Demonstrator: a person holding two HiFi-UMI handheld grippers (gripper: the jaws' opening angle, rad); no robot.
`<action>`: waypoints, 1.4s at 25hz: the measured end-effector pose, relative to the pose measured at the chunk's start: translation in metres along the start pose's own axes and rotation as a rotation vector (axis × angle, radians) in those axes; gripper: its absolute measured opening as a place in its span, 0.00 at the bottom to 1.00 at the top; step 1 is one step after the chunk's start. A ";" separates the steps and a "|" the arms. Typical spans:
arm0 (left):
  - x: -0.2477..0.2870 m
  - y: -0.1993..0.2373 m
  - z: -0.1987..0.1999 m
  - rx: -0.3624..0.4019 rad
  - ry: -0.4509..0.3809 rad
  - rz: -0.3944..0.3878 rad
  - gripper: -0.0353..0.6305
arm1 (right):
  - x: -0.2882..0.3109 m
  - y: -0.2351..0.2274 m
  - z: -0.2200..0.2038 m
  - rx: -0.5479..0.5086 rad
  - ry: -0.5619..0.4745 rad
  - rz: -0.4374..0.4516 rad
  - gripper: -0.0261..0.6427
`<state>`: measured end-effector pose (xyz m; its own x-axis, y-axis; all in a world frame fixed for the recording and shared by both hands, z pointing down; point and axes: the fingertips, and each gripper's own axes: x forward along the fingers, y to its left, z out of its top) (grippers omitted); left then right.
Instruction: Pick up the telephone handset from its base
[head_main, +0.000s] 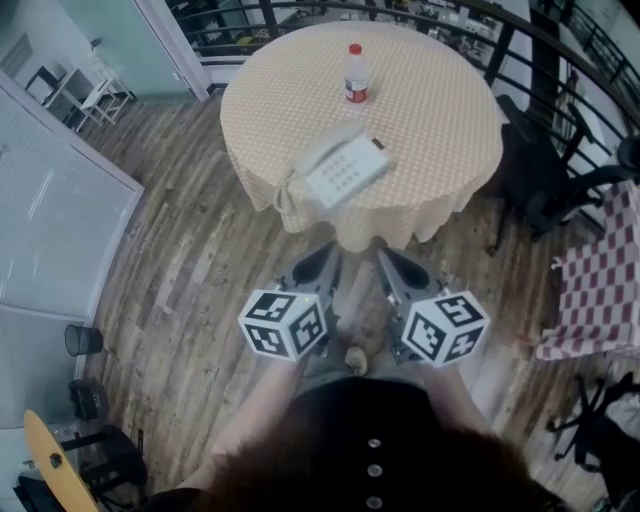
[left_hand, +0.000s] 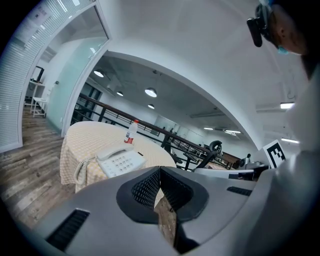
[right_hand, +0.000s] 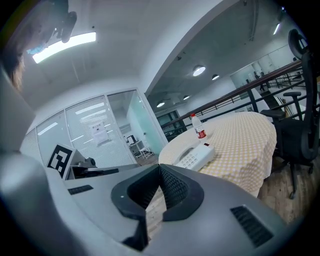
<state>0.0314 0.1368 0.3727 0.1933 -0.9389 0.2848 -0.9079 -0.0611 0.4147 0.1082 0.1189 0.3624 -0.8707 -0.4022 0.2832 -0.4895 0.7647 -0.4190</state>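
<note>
Approach to the telephone, both tools short of the table (head_main: 440, 110). The left gripper (head_main: 330, 256) has its jaws pressed together on nothing, as its own view confirms (left_hand: 160, 171). Neither tool can take anything until its jaws part, and a closed tip brought in would probably only shove the telephone. The coiled cord (head_main: 289, 196) hangs over the near edge of the table. It is the likeliest cause of trouble, since a quick lift could pull it taut and drag the base (head_main: 350, 172) along the loose checked cloth toward that edge, which is close by. The handset (head_main: 324, 150) looks smooth and rounded, so a pinch off its middle might let it tip or slide out. The bottle (head_main: 355, 73) stands well apart toward the far edge and seems out of harm's way. The right gripper (head_main: 386, 256) is likewise closed and empty (right_hand: 160, 169). The handset is white, long and slightly arched, with thicker ends. It lies seated in its cradle along the left side of the base, beside the keypad, near the near edge of the table and askew to it. From the left gripper view it reads as a pale bar (left_hand: 113, 152) above the buttons.
</note>
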 end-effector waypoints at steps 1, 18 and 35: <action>0.004 0.005 0.004 0.005 0.003 -0.001 0.07 | 0.006 -0.002 0.003 0.003 -0.003 -0.005 0.06; 0.086 0.066 0.067 0.103 0.097 -0.176 0.06 | 0.127 -0.019 0.056 -0.012 -0.019 -0.085 0.06; 0.149 0.107 0.090 0.261 0.241 -0.331 0.07 | 0.184 -0.058 0.090 0.075 -0.097 -0.276 0.06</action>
<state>-0.0708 -0.0402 0.3816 0.5404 -0.7514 0.3787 -0.8400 -0.4554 0.2949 -0.0275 -0.0449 0.3616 -0.7028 -0.6386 0.3133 -0.7075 0.5820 -0.4008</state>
